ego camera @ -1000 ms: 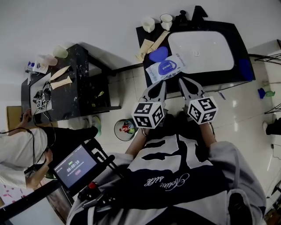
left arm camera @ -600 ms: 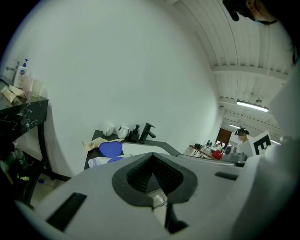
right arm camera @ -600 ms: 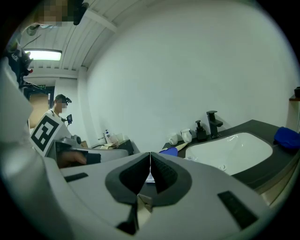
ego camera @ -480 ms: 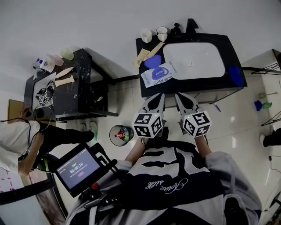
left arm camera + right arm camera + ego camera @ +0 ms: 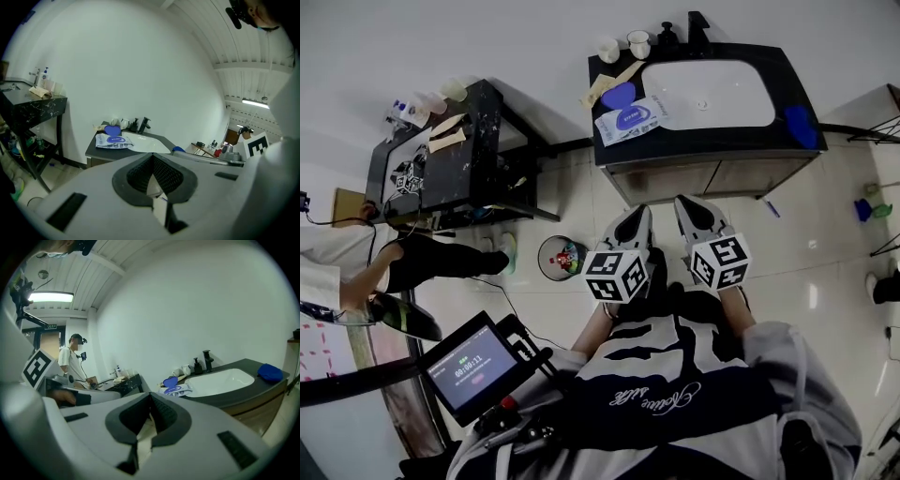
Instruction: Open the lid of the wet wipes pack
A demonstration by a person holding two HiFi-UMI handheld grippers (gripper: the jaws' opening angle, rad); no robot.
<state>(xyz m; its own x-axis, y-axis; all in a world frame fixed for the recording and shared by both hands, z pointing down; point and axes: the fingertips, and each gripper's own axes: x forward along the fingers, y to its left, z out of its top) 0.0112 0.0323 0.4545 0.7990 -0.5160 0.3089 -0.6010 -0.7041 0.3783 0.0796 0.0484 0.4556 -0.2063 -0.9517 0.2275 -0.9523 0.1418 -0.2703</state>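
The wet wipes pack (image 5: 630, 117) lies on the black counter (image 5: 703, 141) left of the basin, with its blue lid (image 5: 619, 95) flipped up and open. The left gripper view shows the pack (image 5: 114, 142) and lid (image 5: 111, 131) far ahead, and the right gripper view shows the pack (image 5: 178, 389) far ahead too. My left gripper (image 5: 638, 215) and right gripper (image 5: 685, 205) hover over the floor well short of the counter. Both are shut and hold nothing, the jaws meeting at their tips (image 5: 152, 157) (image 5: 150, 397).
A white basin (image 5: 708, 94) with a black faucet (image 5: 697, 23), two cups (image 5: 622, 46) and a blue cloth (image 5: 798, 120) share the counter. A black side table (image 5: 450, 159) stands left, a bin (image 5: 560, 258) on the floor. A person (image 5: 347, 253) is at far left.
Both grippers have drawn back from the counter, which now lies farther off. The pack stays put with its lid up. The person at left has shifted.
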